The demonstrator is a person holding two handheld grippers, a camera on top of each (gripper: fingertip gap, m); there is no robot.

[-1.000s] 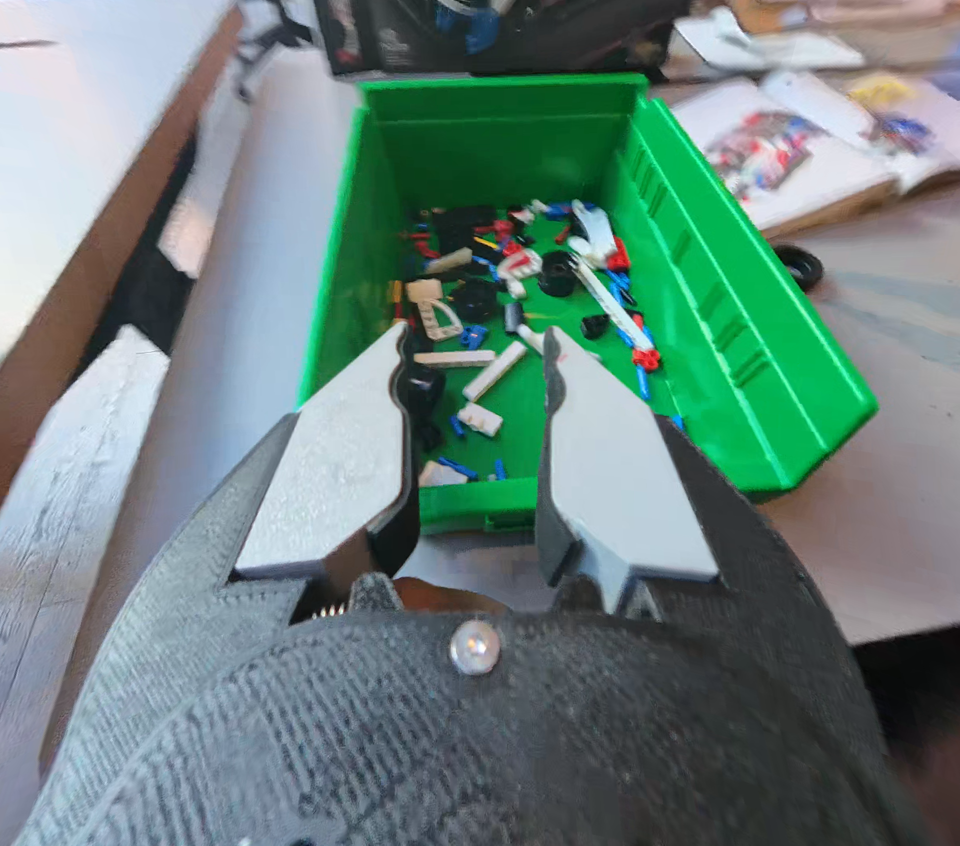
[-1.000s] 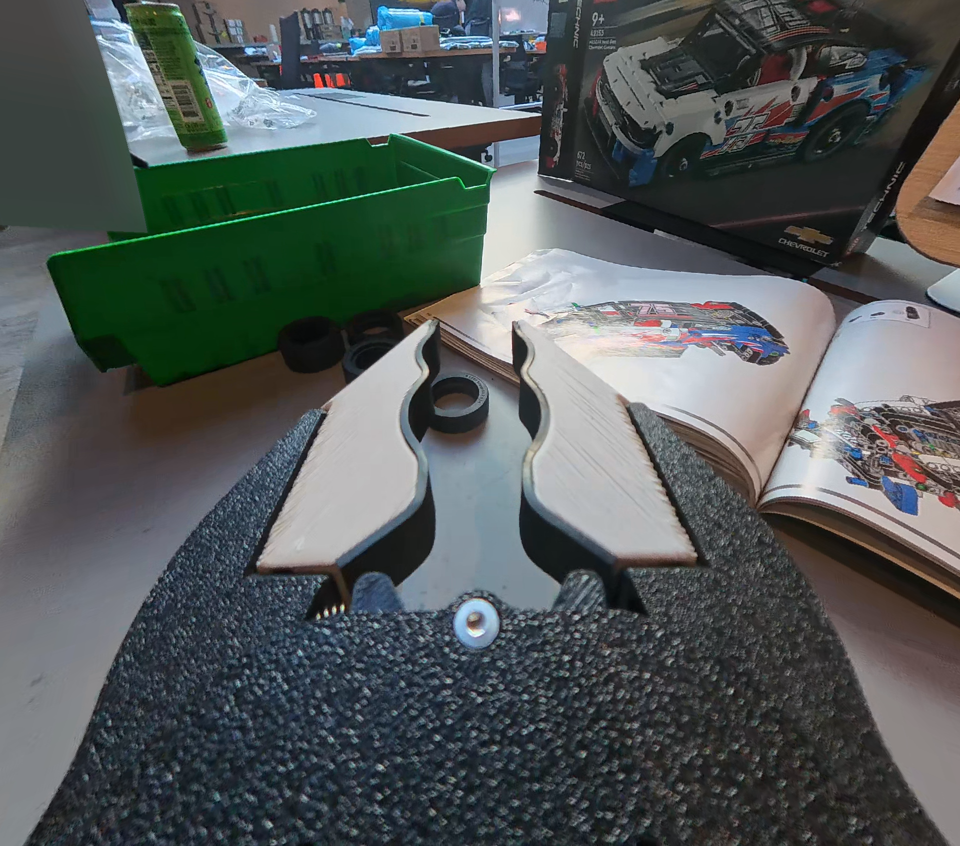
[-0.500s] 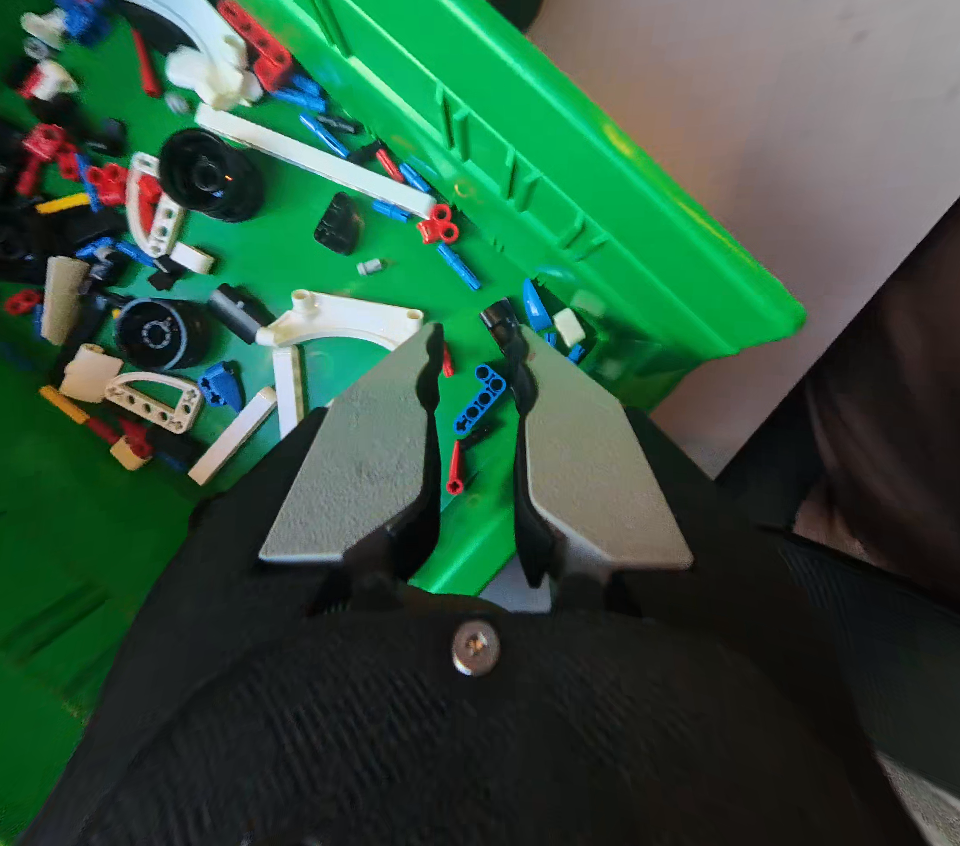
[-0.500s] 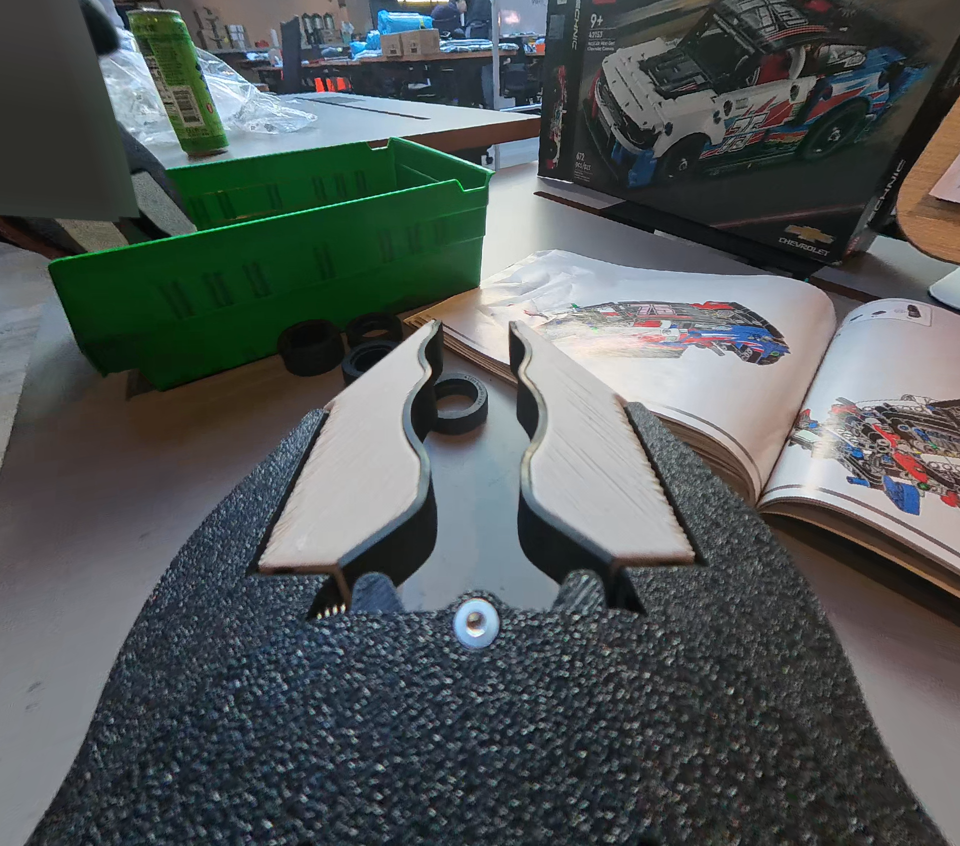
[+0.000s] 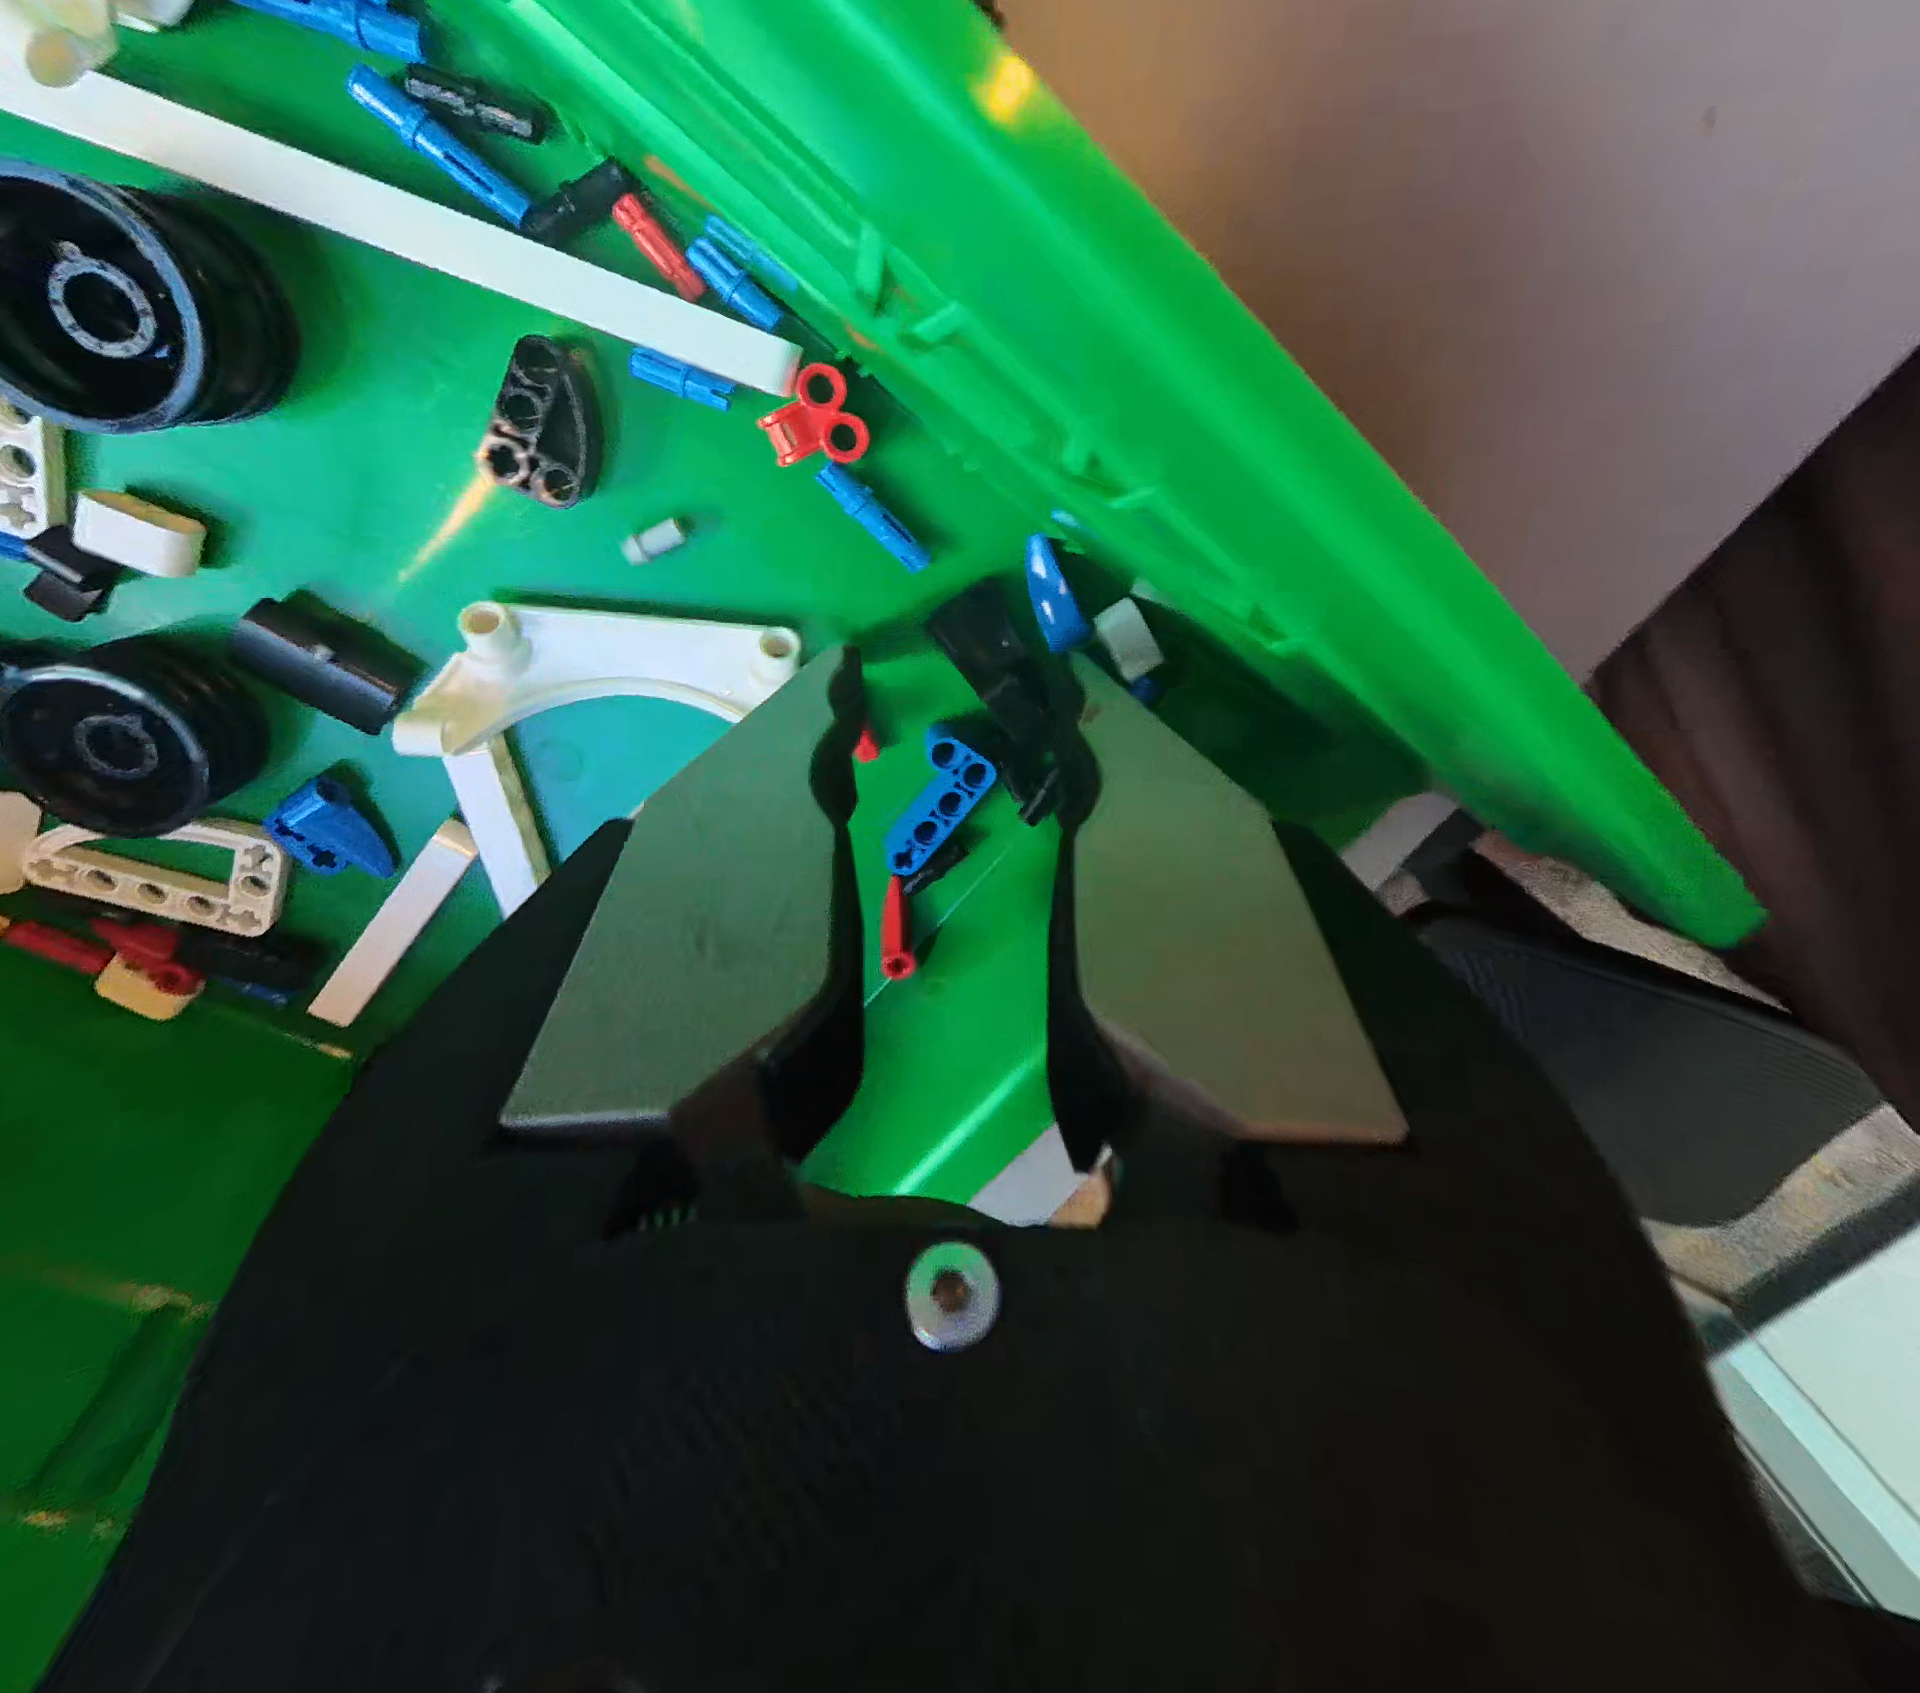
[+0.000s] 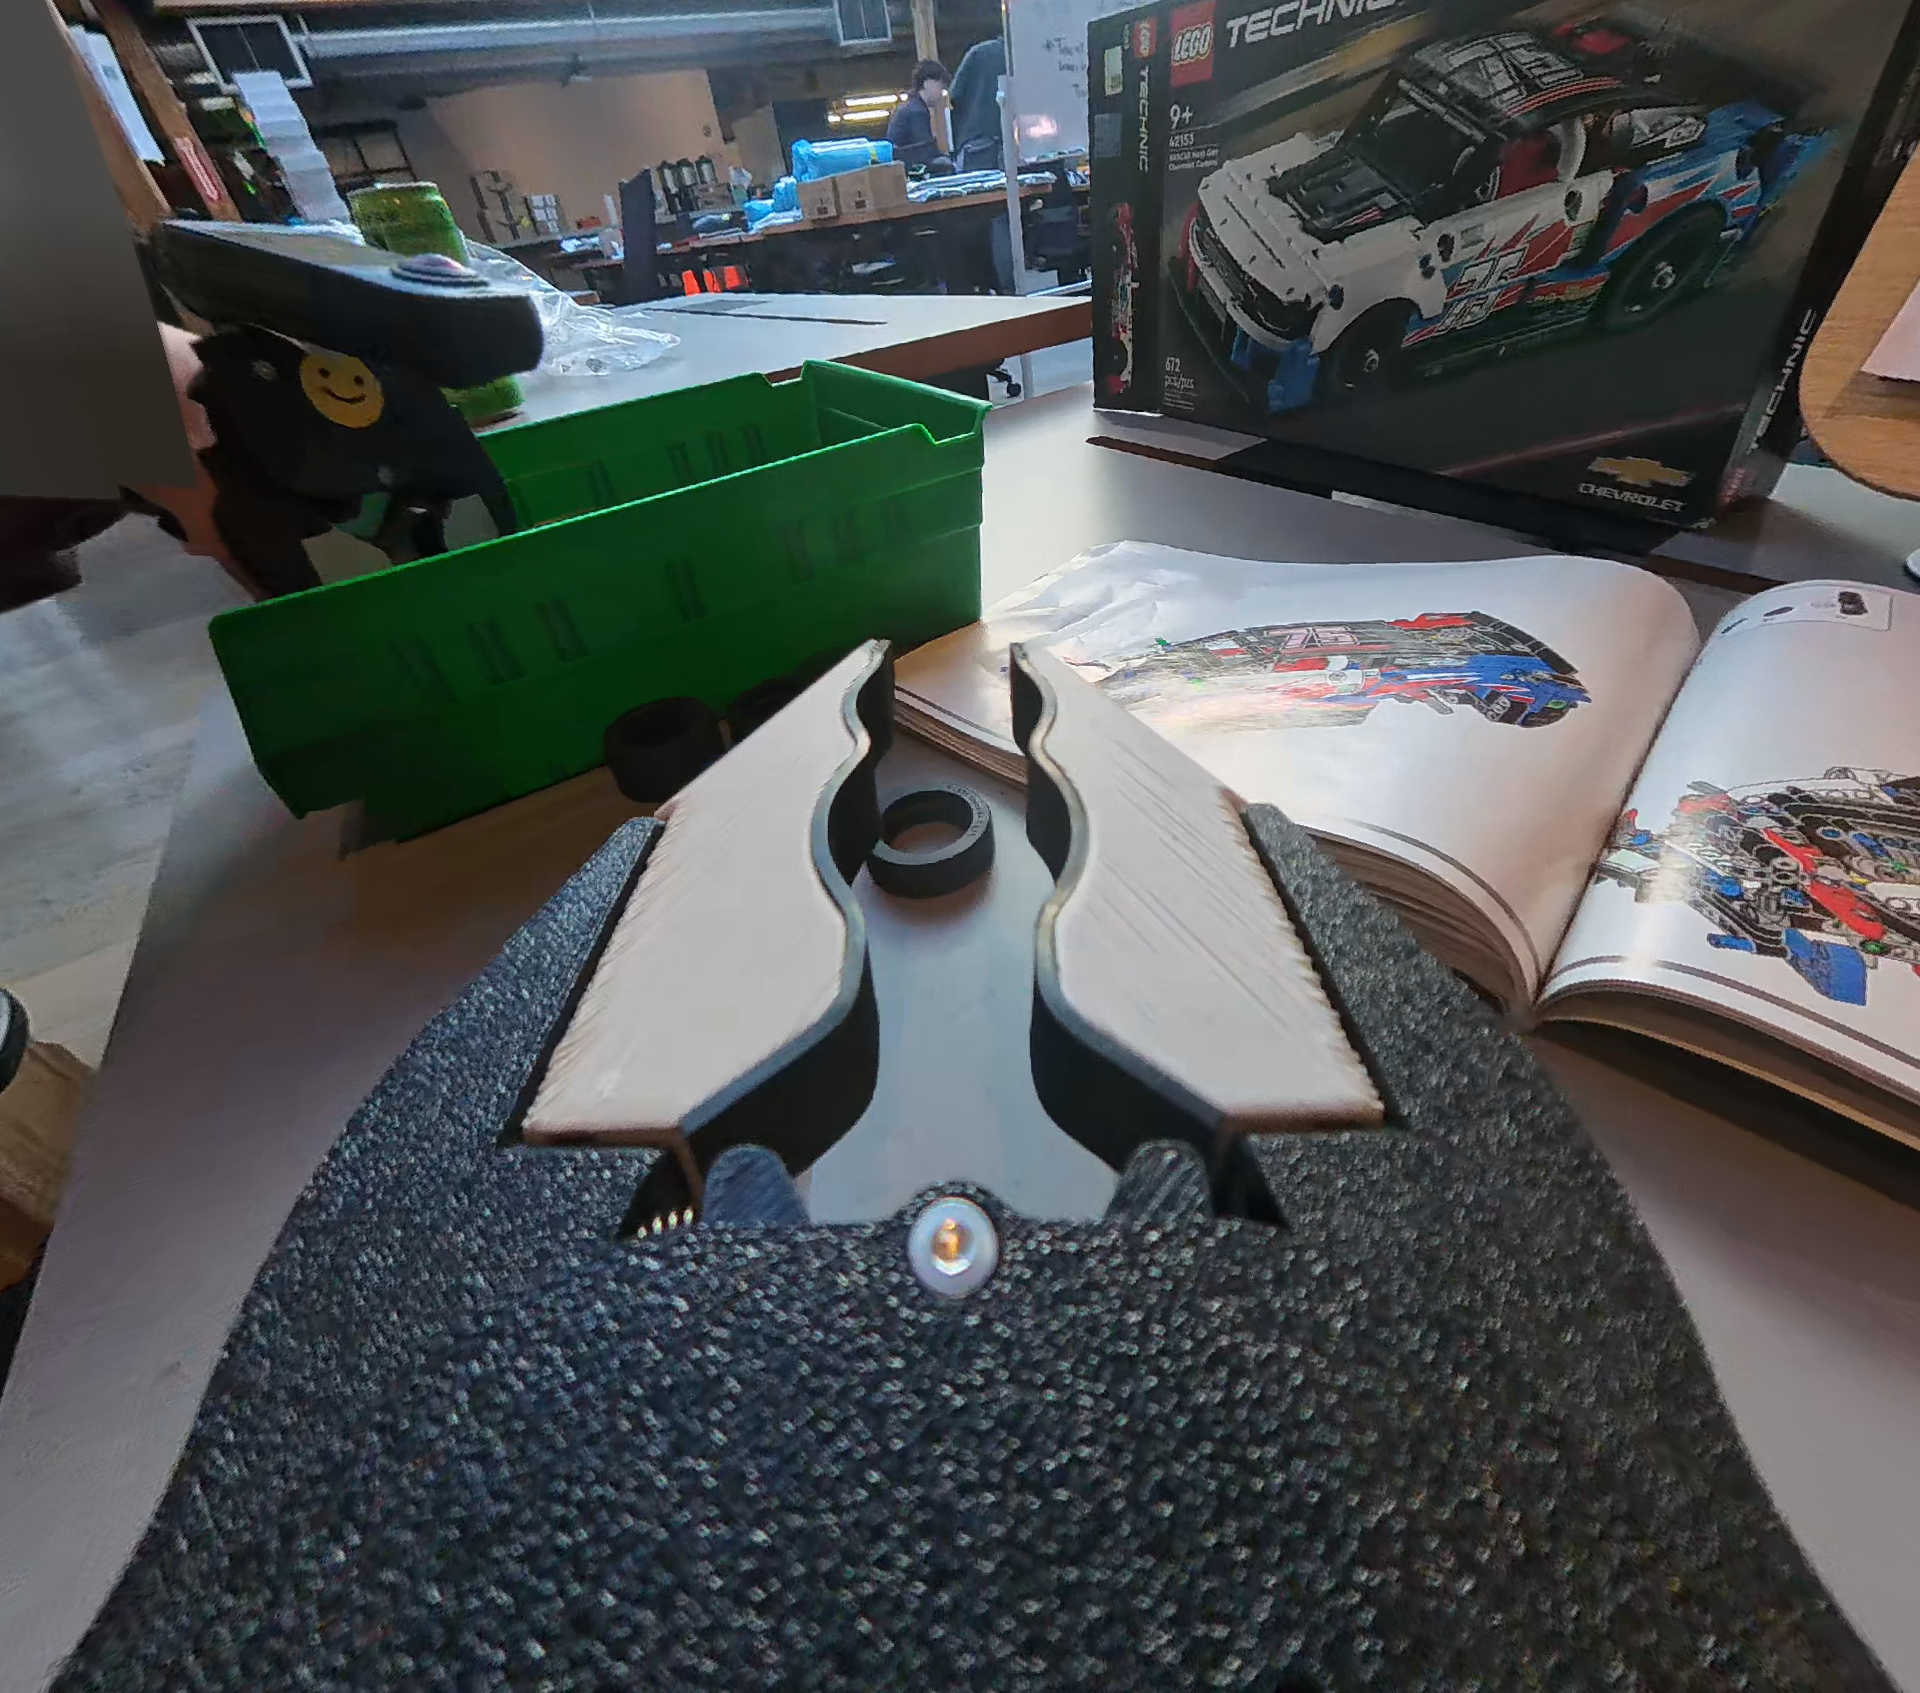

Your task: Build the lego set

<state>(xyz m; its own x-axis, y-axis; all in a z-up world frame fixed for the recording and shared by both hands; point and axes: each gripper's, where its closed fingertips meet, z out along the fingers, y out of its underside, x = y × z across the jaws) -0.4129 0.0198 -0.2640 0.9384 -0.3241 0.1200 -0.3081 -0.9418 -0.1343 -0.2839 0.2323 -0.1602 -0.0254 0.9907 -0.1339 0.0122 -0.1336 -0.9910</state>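
A: Where are we with the left gripper (image 5: 961,687)?

B: It hangs over the near corner of the green bin (image 5: 1143,355), jaws apart and holding nothing. Between them lie a small blue bent beam (image 5: 940,796), a thin red pin (image 5: 894,926) at about six o'clock from it, and a black piece (image 5: 997,656) at one o'clock, close to the right finger

A: So which one do we take?

B: We judge it is the blue beam, since it sits most nearly centred. To do it well we should come straight down, keep the beam midway between the fingers, and close across its narrow sides so the black piece and red pin stay out of the pinch

A: What could spoil it?

B: The bin wall at three o'clock is close; the right finger may catch it. The white arch (image 5: 613,656) at nine o'clock lies just beside the left finger too

A: And the right gripper (image 6: 951,667)?

B: It rests low over the table (image 6: 260,968), jaws apart and empty, with a black tyre (image 6: 930,843) lying flat between the fingers. The open booklet (image 6: 1403,770) is at two o'clock, the set's box (image 6: 1455,241) stands at one o'clock. We cannot see any assembled model yet, so the build looks barely begun
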